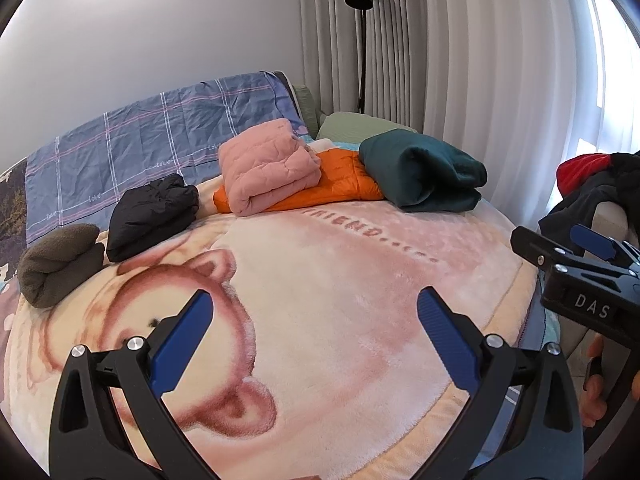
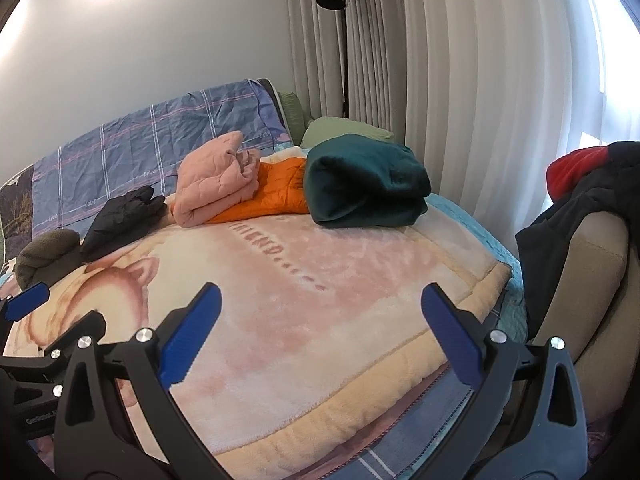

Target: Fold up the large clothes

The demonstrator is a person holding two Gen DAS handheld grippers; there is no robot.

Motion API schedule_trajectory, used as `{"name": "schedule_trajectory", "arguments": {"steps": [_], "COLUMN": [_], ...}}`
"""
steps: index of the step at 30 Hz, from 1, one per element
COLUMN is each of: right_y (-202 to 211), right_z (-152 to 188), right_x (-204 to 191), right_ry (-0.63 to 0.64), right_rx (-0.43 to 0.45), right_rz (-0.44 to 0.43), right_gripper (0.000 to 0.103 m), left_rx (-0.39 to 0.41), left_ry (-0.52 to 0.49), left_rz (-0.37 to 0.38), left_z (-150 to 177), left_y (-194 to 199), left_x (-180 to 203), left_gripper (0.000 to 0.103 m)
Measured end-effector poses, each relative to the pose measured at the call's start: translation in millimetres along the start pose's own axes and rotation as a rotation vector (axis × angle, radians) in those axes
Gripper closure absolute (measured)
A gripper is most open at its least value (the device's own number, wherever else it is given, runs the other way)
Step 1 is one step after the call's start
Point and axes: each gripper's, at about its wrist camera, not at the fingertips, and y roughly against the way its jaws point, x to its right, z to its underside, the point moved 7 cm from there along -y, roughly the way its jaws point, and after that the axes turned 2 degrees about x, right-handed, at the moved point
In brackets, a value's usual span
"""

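Folded clothes are lined along the bed's far edge: teal bundle point(image 2: 366, 182) rightmost, its long axis across the bed, beside the pink jacket point(image 2: 216, 180) laid on the orange jacket point(image 2: 276, 192). Left gripper point(image 1: 316, 340) and right gripper point(image 2: 320, 336) are held apart, empty, above the blanket point(image 2: 320, 280).

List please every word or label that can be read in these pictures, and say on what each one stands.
"DAS": white letters on the black right gripper.
"FRIEND....": upside down on the pink plush blanket.
"love": repeated along the lines of the blue plaid sheet.
A white label on the left gripper is too blurred to read.
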Motion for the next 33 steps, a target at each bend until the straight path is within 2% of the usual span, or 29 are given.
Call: {"name": "schedule_trajectory", "arguments": {"steps": [33], "right_y": [-1.1], "right_z": [0.1], "right_x": [0.4], "right_ry": [0.002], "right_rx": [-0.001], "right_rz": [0.0], "right_gripper": [0.002], "left_rx": [0.016], "left_ry": [-0.019], "left_rz": [-0.004], "left_z": [-3.1], "left_y": [3.8], "left_x": [4.4], "left_gripper": [0.001]}}
